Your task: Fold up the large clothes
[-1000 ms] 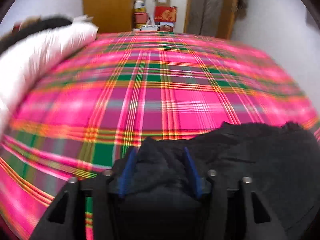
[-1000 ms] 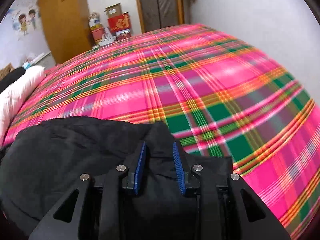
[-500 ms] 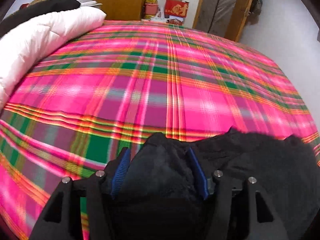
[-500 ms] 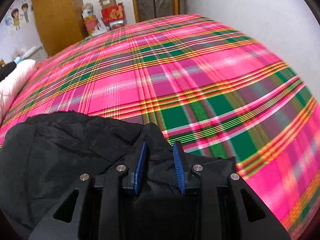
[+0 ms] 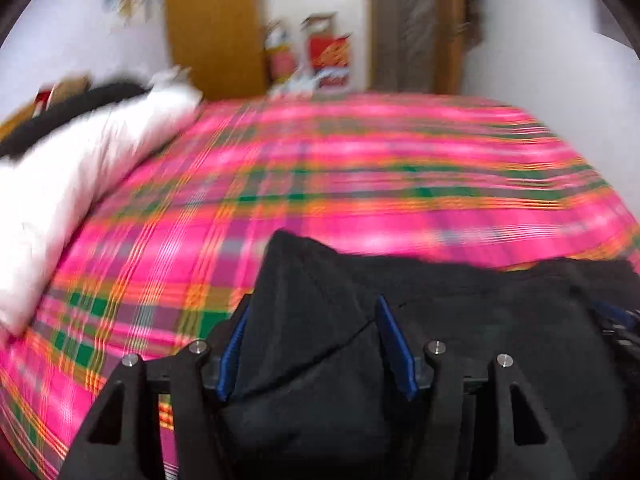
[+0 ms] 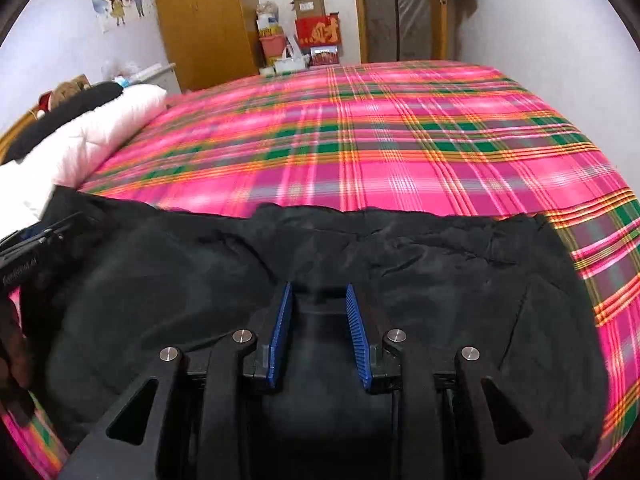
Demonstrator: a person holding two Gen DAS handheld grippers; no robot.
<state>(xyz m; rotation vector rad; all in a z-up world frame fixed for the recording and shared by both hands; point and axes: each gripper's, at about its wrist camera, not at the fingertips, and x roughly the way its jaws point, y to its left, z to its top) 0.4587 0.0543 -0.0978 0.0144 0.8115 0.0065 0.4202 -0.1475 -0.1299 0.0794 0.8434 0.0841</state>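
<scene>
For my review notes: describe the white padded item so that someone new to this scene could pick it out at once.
Start from the bed with the pink plaid cover. Along its left edge, toward the wooden wardrobe, lies the white quilted bundle, puffy and stitched. It is the only pale thing on the bed, unlike the flat black garment at the near edge.

Nothing reads clearly: gold characters on the red box (image 6: pixel 318 32) stay illegible.

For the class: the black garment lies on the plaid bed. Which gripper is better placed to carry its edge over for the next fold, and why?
Probably the right gripper: its pads look clamped on a fold of the black garment. The left gripper has fabric between its jaws, but they are opening.
</scene>
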